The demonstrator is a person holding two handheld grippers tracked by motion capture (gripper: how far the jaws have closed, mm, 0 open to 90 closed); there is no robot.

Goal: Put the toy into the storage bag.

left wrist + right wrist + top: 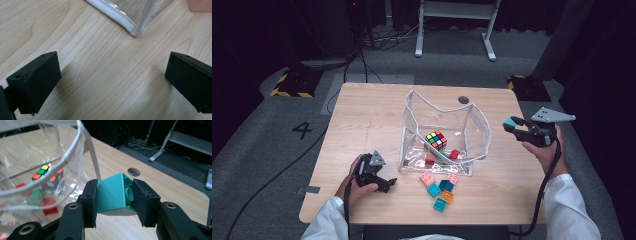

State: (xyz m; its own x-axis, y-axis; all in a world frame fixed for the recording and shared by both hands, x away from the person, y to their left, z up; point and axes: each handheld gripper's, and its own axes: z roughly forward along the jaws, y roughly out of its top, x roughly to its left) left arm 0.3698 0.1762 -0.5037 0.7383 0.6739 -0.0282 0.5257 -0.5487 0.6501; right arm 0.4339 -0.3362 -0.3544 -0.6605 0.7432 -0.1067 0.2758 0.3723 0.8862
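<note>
Block of teal plastic sits clamped between your right gripper's pads, held above the table at three o'clock from the clear bag. Your left gripper rests near the bag's seven o'clock corner, jaws spread wide with nothing between them.

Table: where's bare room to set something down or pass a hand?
Free: the left strip of the table beside the clear bag, the far edge behind it near the round hole, and the right side under the right hand-held gripper. Crowded: the near edge in front of the bag, where loose blocks lie, close to the left hand-held gripper.
</note>
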